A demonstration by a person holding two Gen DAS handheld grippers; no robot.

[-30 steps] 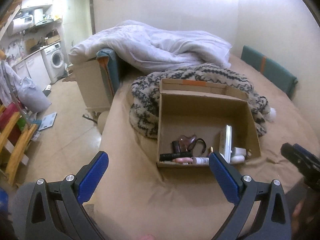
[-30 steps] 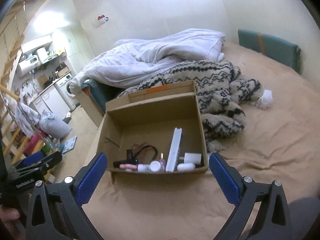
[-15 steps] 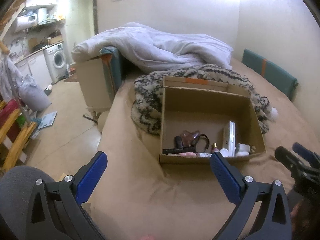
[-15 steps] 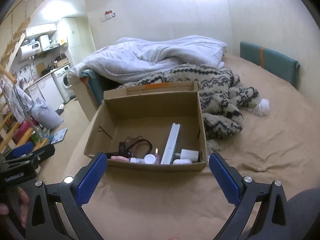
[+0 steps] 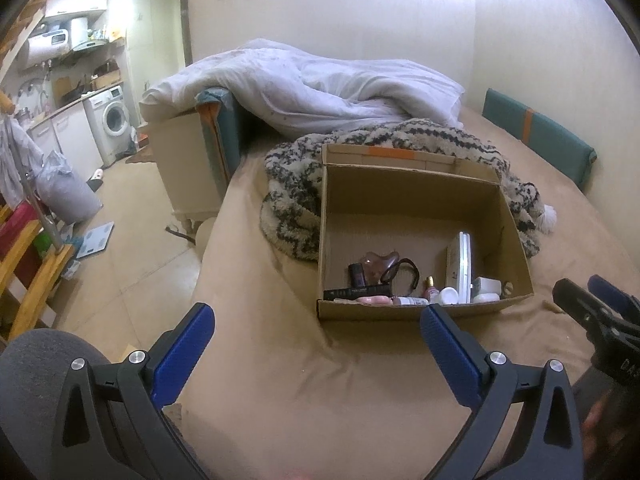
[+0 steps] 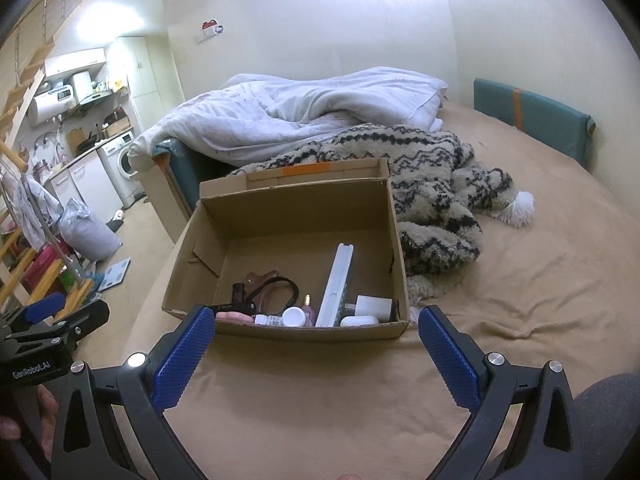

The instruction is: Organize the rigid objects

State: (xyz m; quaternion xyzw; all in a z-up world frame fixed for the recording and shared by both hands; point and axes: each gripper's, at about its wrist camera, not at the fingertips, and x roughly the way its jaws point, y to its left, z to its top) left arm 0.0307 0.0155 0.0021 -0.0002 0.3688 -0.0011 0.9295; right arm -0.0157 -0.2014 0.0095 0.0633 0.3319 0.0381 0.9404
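An open cardboard box [image 5: 404, 200] [image 6: 300, 208] stands on the tan bed sheet. Along its near wall lie several small things: a white flat case [image 5: 462, 264] [image 6: 338, 284] on edge, a black tube [image 5: 356, 292], a brown pouch with a black loop [image 5: 384, 266] [image 6: 276, 284], small white bottles [image 6: 294, 316] and a white plug block [image 6: 374, 306]. My left gripper [image 5: 316, 328] is open and empty, a little short of the box's left front. My right gripper [image 6: 316, 332] is open and empty, right in front of the box's near wall.
A patterned woolly blanket [image 6: 436, 184] lies behind and right of the box, a white duvet [image 5: 320, 84] beyond it. A teal cushion [image 6: 532, 116] leans on the right wall. The bed's left edge [image 5: 208, 248] drops to a tiled floor with clutter.
Both grippers have drawn slightly back and up from the box, so it sits a bit farther off. Both stay open and empty. Nothing in the box moved.
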